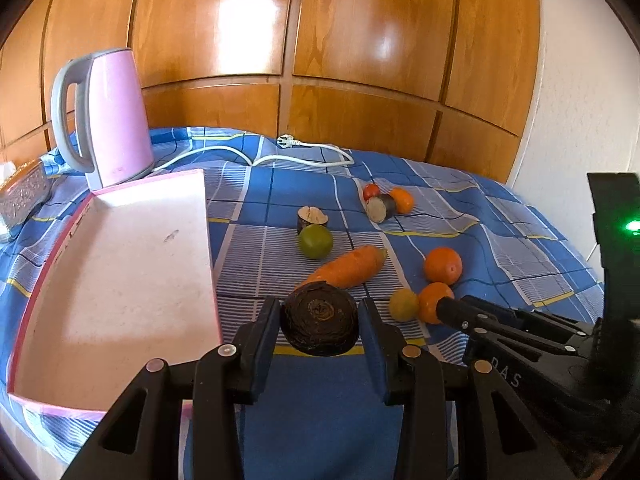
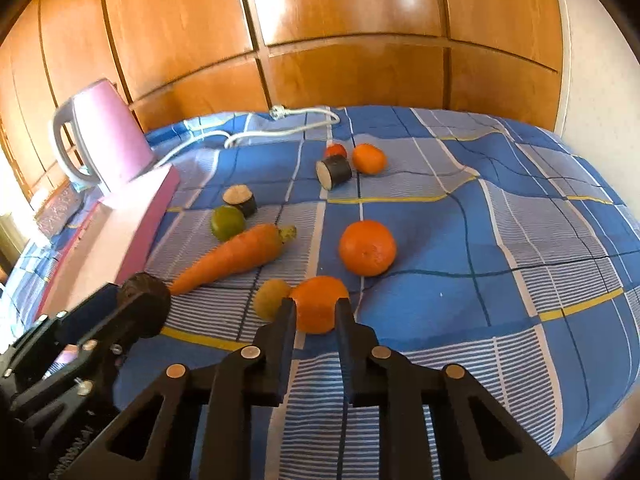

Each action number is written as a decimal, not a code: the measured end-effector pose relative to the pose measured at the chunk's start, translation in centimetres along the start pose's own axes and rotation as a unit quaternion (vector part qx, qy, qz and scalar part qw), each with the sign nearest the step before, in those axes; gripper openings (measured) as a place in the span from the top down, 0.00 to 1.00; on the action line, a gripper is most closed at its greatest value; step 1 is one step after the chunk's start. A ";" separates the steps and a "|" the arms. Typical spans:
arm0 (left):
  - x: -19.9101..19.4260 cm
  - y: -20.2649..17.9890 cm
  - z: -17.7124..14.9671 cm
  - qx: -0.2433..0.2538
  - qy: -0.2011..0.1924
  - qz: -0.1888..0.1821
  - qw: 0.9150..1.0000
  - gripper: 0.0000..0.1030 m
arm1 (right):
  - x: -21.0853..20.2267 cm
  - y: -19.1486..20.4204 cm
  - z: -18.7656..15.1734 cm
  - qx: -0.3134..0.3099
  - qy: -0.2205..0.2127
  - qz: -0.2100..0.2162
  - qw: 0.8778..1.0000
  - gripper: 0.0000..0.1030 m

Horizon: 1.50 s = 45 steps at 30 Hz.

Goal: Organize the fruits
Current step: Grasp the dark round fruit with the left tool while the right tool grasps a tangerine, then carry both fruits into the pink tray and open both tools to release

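Early: pink tray (image 1: 120, 264) on the left is bare. My left tongs (image 1: 320, 322) clamp a dark round piece (image 1: 320, 318); right tongs (image 2: 316, 312) clamp an orange (image 2: 318, 304). Remaining produce lies scattered on the bed (image 2: 460, 320).

- Both views are bright with daylight; the light seems to come from the left, where the right wrist view burns out to white at its edge.
- Broad glare patches shine on the glossy wooden panels (image 1: 248, 20).
- A lit patch falls inside the pink tray (image 1: 120, 272).
- Fisheye bending curves the panels, with dark vignette corners.
- The pink kettle (image 2: 108, 136) looks blurred in the right view.
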<state>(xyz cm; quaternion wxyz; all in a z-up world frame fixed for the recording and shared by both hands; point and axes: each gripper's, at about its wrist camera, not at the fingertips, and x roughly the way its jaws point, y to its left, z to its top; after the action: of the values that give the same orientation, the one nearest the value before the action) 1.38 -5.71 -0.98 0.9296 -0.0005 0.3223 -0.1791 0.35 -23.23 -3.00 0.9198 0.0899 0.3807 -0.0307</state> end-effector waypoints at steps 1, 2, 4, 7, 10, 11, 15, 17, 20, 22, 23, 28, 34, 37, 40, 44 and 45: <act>-0.1 0.1 0.0 -0.002 0.000 -0.001 1.000 0.61 | 0.2 -0.2 0.0 0.005 0.007 0.007 1.000 0.75; -0.1 0.0 0.0 -0.002 0.000 -0.001 1.000 0.61 | 0.5 -0.4 0.1 0.013 0.015 0.014 1.000 0.68; -0.1 0.0 -0.1 -0.003 -0.001 -0.001 1.000 0.61 | 0.8 -0.7 0.2 0.024 0.023 0.016 0.999 0.58; -0.2 0.0 -0.1 -0.004 -0.002 -0.001 1.000 0.61 | 1.4 -0.8 0.3 0.027 0.030 0.006 0.999 0.54; -0.2 0.0 -0.1 -0.006 -0.005 -0.001 1.000 0.61 | 2.0 -0.5 0.4 0.021 0.028 -0.007 0.999 0.54; -0.3 0.0 -0.1 -0.005 -0.006 0.000 1.000 0.61 | 2.2 -0.4 0.4 0.018 0.028 -0.008 0.999 0.54; -0.9 0.1 0.0 -0.008 -0.017 0.002 1.000 0.61 | 2.1 -0.1 0.5 0.009 0.017 -0.009 1.000 0.64; -1.4 0.3 0.0 -0.011 -0.026 0.004 1.000 0.61 | 1.5 0.0 0.6 0.003 0.004 0.000 1.000 0.65; -2.1 0.6 0.1 -0.019 -0.037 0.012 0.999 0.61 | 0.3 0.6 0.5 -0.013 -0.022 0.004 1.000 0.65; -2.7 1.0 0.2 -0.027 -0.050 0.021 0.998 0.61 | -0.1 1.0 0.5 -0.021 -0.031 0.005 0.999 0.65; -3.1 1.2 0.3 -0.030 -0.057 0.027 0.998 0.61 | -0.5 1.3 0.5 -0.029 -0.038 0.005 0.999 0.65; -4.2 2.7 0.3 -0.062 -0.078 0.055 0.993 0.61 | -1.4 2.4 0.6 -0.053 -0.058 0.017 0.997 0.65; -4.8 4.8 0.3 -0.110 -0.089 0.105 0.984 0.61 | -2.0 4.6 0.8 -0.083 -0.071 0.042 0.993 0.65; -5.0 6.4 0.1 -0.146 -0.090 0.141 0.975 0.60 | -2.0 6.3 1.0 -0.112 -0.076 0.060 0.989 0.65; -4.7 8.0 0.0 -0.182 -0.084 0.162 0.966 0.60 | -1.9 8.1 1.4 -0.147 -0.079 0.081 0.983 0.65; -4.2 10.3 -0.3 -0.234 -0.067 0.181 0.953 0.60 | -1.1 10.6 2.2 -0.191 -0.074 0.115 0.972 0.65; -4.1 10.7 -0.4 -0.244 -0.068 0.185 0.950 0.60 | -0.9 11.2 2.3 -0.201 -0.075 0.122 0.969 0.64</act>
<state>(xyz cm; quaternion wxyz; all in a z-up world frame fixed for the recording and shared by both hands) 1.71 5.71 -0.02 0.9374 -0.1804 0.2868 0.0803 2.72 -12.69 0.88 0.9416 -0.0539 0.2955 0.1523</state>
